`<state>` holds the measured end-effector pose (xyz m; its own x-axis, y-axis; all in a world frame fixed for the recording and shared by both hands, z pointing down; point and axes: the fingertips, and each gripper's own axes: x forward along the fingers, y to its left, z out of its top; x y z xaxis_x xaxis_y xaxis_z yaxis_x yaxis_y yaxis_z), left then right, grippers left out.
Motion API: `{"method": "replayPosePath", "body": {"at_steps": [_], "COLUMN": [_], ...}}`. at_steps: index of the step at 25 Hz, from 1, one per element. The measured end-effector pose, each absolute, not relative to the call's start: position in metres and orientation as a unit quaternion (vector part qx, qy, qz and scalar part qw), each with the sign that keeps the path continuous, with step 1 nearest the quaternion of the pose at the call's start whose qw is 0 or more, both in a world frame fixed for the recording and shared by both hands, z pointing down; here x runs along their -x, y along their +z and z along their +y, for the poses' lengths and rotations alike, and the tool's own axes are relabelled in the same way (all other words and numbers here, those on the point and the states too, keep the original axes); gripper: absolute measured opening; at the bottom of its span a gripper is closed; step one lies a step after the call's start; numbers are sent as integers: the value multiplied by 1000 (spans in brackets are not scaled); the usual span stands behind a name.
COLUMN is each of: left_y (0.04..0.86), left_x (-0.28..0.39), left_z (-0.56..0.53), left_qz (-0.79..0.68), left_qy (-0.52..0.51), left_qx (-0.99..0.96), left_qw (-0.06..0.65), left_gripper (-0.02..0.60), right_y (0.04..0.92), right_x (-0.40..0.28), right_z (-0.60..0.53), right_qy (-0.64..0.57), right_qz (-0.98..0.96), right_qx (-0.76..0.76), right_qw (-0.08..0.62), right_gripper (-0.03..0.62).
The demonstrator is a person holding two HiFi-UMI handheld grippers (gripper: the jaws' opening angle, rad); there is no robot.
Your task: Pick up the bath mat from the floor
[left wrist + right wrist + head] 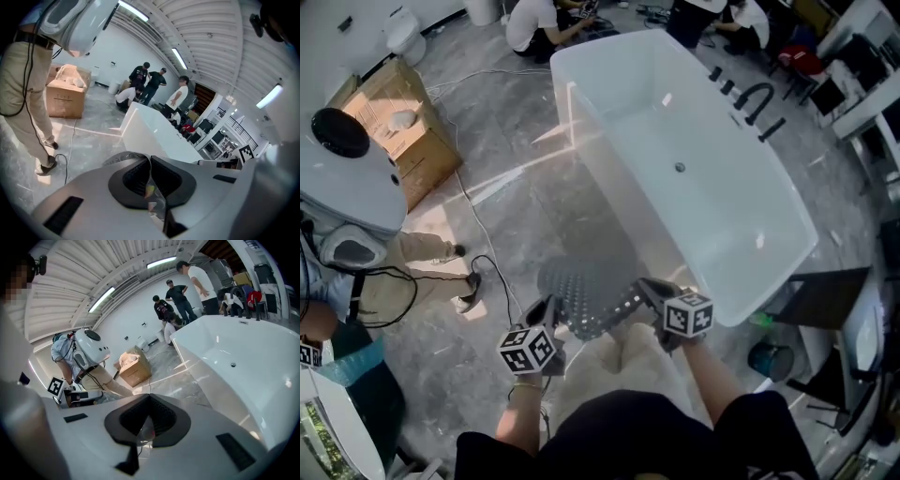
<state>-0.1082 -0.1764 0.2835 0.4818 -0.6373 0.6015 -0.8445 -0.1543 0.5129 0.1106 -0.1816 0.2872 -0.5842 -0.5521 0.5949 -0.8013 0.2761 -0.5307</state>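
Holds up a thin, floppy, see-through grey plastic bath mat (591, 292) covered all over with rows of little round dots. Hangs between the two claws, low over the grey marbled stone floor (516, 211) and just beside the big white oval bathtub (703, 187). Sags in the middle, with a rounded far edge that looks darker than the rest. Hard to tell whether that far edge touches the floor.

Pinches the mat's near left corner with the left gripper (546, 309), jaws pressed together on the thin edge. Pinches the near right corner the same way with the right gripper (654, 289), jaws squeezed tight on it. Looks clear and shiny up close in both gripper views, like a bit of wet plastic caught between the black pads.

Well apart from the mat, out on the floor to the left: a brown cardboard box (403, 131). On the tub's far rim: a curved black tap (757, 98).
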Motion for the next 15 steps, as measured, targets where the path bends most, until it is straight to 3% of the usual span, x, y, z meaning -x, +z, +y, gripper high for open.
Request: {"method": "replayPosePath", "body": {"at_steps": [15], "left_y": [233], "left_x": [102], "left_z": [-174], "left_qz": [-538], "left_qy": [68], "left_qx": [-744], "left_qw": [391], "left_gripper": [11], "right_y": [232], "right_x": [-137], "right_z": [-173], "right_qy": [393], "right_qz": [-809], "right_qx": [-422], "right_qw": [117], "right_gripper": [12]}}
